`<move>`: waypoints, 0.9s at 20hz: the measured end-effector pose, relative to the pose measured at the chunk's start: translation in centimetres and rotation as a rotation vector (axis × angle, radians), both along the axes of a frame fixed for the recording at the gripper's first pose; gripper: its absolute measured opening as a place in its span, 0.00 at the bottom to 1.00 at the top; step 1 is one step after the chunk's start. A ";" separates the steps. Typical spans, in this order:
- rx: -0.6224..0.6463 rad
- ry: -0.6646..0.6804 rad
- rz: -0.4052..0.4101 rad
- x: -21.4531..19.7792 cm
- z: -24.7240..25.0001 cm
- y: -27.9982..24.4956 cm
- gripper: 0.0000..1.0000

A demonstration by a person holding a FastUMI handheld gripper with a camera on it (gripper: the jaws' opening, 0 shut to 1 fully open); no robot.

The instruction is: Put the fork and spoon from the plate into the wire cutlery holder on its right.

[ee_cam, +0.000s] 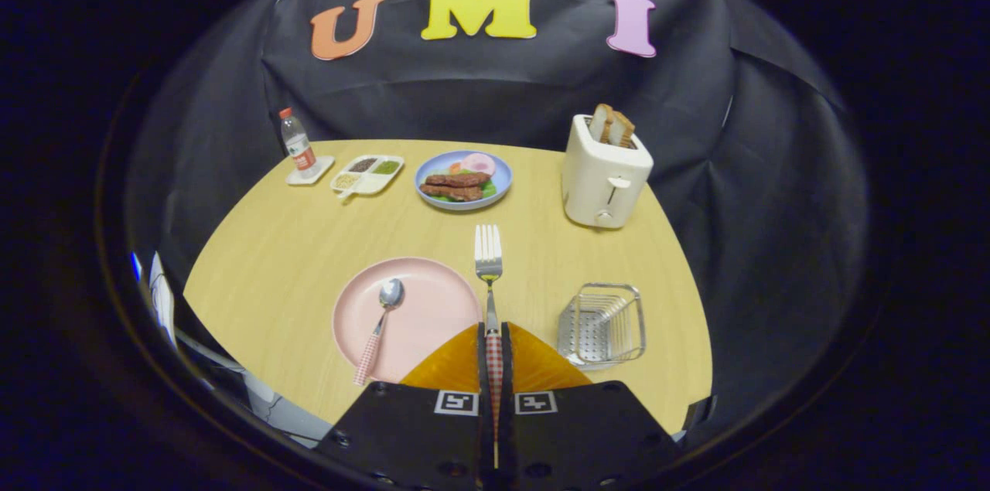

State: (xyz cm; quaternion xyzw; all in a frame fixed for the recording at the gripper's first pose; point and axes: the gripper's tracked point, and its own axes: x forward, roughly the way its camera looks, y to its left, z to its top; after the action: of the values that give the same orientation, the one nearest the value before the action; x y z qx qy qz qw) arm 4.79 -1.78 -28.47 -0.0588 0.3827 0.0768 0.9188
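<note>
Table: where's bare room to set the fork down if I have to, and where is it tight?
The tool is shut on the fork. Widest bare wood lies between the pink plate and the blue food plate. A narrower strip runs between the pink plate and the wire holder. The back row is crowded: bottle, condiment tray, toaster.

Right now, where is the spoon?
The spoon lies on the pink plate, left of the fork clamped between the gripper's jaws.
</note>
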 end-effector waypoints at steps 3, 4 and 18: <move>-0.010 0.035 -0.030 -0.6 0.3 -2.9 0.02; -0.020 0.050 -0.035 -0.8 0.4 -3.8 0.02; -0.058 0.412 -0.031 -3.0 0.7 -11.8 0.02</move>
State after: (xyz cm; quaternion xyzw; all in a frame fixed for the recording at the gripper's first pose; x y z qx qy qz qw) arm 1.78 -13.54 -27.76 -0.0626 0.5656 0.0621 0.8199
